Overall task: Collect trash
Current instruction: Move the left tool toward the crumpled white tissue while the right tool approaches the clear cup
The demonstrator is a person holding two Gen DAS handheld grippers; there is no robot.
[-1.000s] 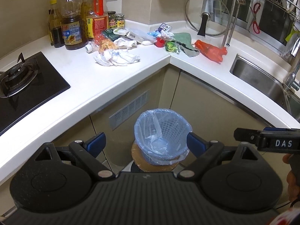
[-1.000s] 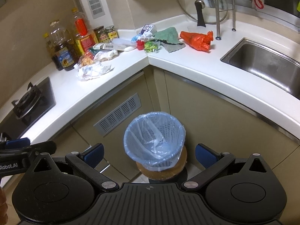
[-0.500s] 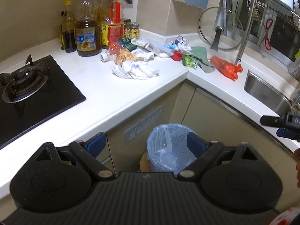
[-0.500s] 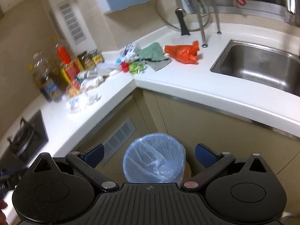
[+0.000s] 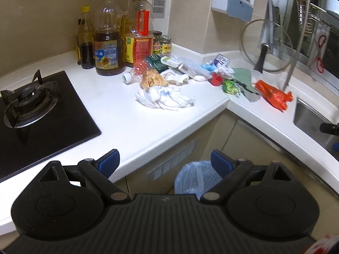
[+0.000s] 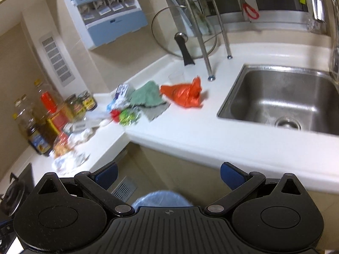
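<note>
Left wrist view: both tools (image 5: 165, 162) (image 6: 168, 174) gape wide and empty before the counter edge (image 5: 169, 135).

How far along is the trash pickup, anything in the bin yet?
Done: nothing visible; what shows of the lined bin looks empty. In hand: nothing; left gripper and right gripper are both open and short of the counter. Left: all the litter, including the crumpled white paper, orange bag, green wrapper and fallen plastic bottle.
</note>
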